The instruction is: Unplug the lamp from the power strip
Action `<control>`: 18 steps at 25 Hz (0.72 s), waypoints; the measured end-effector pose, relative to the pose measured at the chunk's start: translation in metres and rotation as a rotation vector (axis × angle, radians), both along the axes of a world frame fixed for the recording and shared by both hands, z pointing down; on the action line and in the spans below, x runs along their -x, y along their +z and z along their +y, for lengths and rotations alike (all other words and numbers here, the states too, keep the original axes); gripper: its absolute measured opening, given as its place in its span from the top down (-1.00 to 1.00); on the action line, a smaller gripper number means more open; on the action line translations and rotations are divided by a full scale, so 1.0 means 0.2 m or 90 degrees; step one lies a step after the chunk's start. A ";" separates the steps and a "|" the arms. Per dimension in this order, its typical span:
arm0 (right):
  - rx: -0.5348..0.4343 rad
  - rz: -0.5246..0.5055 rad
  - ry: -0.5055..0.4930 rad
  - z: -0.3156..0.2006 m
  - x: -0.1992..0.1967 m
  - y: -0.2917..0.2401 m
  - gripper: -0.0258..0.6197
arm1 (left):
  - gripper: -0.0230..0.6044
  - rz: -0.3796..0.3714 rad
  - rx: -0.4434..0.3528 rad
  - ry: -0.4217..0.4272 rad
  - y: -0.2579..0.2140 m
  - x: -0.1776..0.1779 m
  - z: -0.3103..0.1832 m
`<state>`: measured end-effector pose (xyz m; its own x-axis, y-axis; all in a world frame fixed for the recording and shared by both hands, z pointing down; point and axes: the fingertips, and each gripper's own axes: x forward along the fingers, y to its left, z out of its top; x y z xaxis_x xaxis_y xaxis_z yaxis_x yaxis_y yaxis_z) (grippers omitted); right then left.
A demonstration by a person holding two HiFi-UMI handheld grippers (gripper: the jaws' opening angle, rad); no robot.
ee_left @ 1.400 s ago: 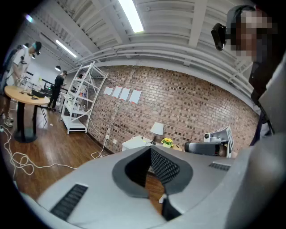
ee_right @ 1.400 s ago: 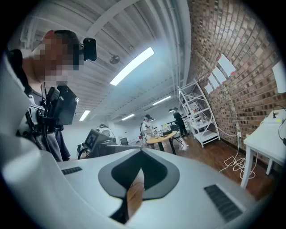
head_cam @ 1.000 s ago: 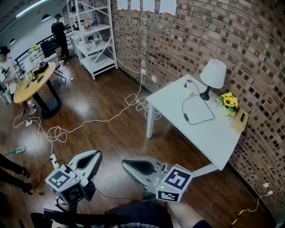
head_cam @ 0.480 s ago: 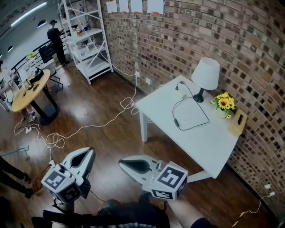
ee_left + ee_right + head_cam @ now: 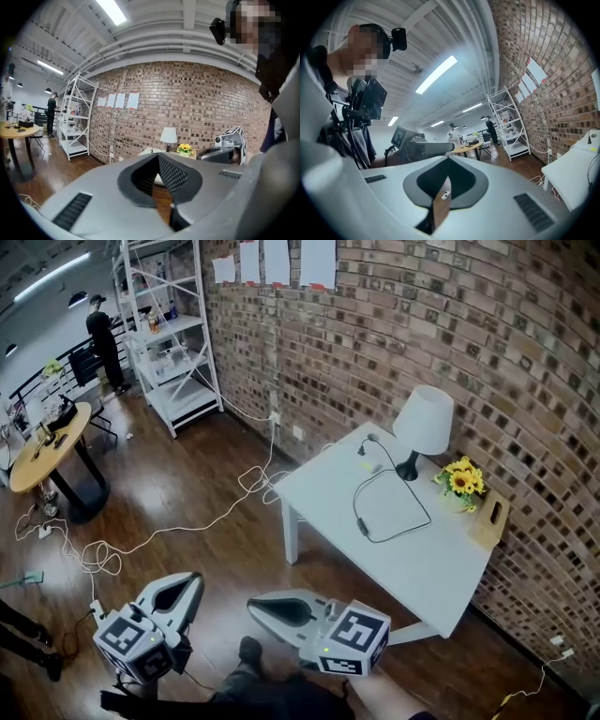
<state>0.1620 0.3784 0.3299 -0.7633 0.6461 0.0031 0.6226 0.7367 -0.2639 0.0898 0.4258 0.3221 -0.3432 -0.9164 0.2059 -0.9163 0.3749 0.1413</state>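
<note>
Since a second ago, the white worktop [image 5: 422, 568] has slid left, closer to the middle of the head view. The round wooden table [image 5: 42, 437] has slid over to the left edge. Both grippers have stayed low in the picture.

Nearest, the left gripper [image 5: 185, 581] and the right gripper [image 5: 255, 607] hang side by side over the brown wood floor [image 5: 216, 465]. They are well apart from the worktop. The fingers of the left gripper are closed, with nothing between them. The fingers of the right gripper are closed too, and they hold nothing.

A long white cable [image 5: 187, 521] lies in loops on the floor and runs toward the brick wall [image 5: 422, 315].

Next comes the worktop. A black cord [image 5: 394, 521] makes a big loop on it. One end goes to the lamp [image 5: 422, 427], which stands upright at the back near the wall. The other end goes to the far left corner. The power strip there is too small to make out. Yellow flowers [image 5: 459, 482] sit just beside the lamp, and a wooden box [image 5: 490, 519] is near them.

Far away stands a white shelf [image 5: 169, 343], with a person [image 5: 101, 334] next to it.
</note>
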 end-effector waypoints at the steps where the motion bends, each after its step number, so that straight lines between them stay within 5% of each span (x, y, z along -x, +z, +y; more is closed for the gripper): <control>1: -0.005 0.002 0.009 -0.01 0.04 0.01 0.90 | 0.86 0.003 -0.001 0.003 0.01 0.04 0.00; 6: -0.049 0.027 0.036 -0.04 0.26 0.05 0.90 | 0.86 0.022 -0.011 0.024 0.06 0.26 -0.03; 18: -0.006 -0.011 0.042 0.03 0.77 -0.04 0.90 | 0.86 0.003 -0.019 0.081 0.00 0.77 -0.08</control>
